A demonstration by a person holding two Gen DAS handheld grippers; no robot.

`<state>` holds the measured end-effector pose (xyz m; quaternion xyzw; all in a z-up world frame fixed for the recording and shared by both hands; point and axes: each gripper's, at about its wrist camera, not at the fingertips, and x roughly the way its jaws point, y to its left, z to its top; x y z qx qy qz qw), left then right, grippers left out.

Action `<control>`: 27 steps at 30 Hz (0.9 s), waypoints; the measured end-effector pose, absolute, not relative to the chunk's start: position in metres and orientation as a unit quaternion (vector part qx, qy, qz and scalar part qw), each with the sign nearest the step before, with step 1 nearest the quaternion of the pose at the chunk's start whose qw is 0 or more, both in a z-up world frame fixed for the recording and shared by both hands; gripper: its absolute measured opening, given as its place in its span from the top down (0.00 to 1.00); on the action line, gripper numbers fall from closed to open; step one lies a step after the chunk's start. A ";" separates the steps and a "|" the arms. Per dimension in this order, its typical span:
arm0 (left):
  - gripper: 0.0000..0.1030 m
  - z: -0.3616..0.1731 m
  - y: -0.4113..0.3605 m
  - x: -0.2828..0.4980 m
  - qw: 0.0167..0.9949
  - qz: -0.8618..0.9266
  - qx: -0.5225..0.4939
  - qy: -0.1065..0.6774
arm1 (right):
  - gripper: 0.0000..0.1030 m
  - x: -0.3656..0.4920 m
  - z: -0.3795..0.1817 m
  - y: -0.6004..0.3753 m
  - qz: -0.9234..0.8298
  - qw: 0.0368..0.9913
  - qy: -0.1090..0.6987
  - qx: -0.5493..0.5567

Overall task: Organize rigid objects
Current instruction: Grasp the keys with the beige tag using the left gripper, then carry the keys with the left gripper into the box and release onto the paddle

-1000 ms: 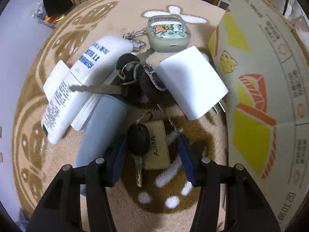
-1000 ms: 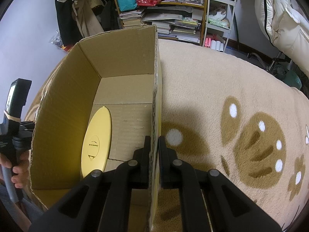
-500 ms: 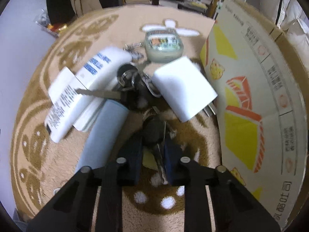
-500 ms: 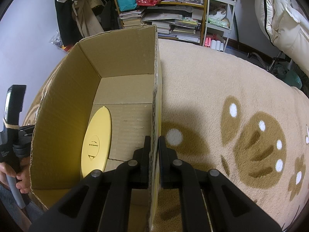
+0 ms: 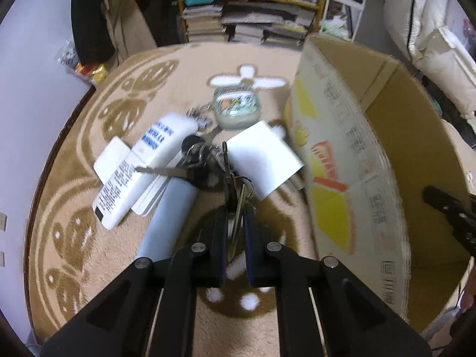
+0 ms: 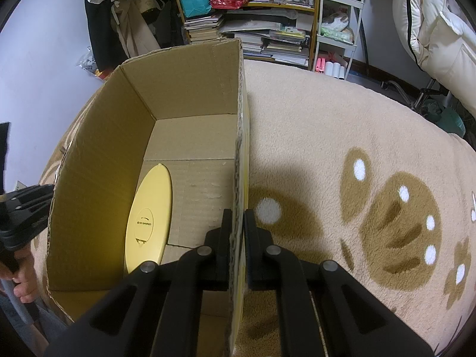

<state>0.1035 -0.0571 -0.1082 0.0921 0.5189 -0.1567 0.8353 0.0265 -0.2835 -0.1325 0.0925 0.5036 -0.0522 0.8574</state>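
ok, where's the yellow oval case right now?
Right wrist view: the yellow oval case is inside the cardboard box, leaning against its left wall, left of the right gripper clamped on the box's right wall.

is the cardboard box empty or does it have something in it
Not empty: a yellow oval item leans against the left inner wall of the cardboard box.

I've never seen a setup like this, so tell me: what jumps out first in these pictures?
The left tool is shut on a bunch of keys, just in front of a jumble of white gadgets on the patterned rug. The right tool pinches the wall of a big cardboard box, where a yellow oval case leans against the inside.
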 end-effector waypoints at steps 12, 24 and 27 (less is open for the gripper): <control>0.91 -0.047 -0.056 0.098 0.874 -0.140 0.057 0.462 | 0.93 0.027 -0.132 -0.284 -0.052 0.857 0.504 0.093; 0.91 0.013 -0.068 0.070 0.898 -0.186 0.050 0.397 | 0.93 0.026 -0.133 -0.283 -0.052 0.857 0.504 0.092; 0.91 0.022 -0.078 0.060 0.902 -0.195 0.066 0.379 | 0.93 0.026 -0.132 -0.284 -0.052 0.857 0.504 0.093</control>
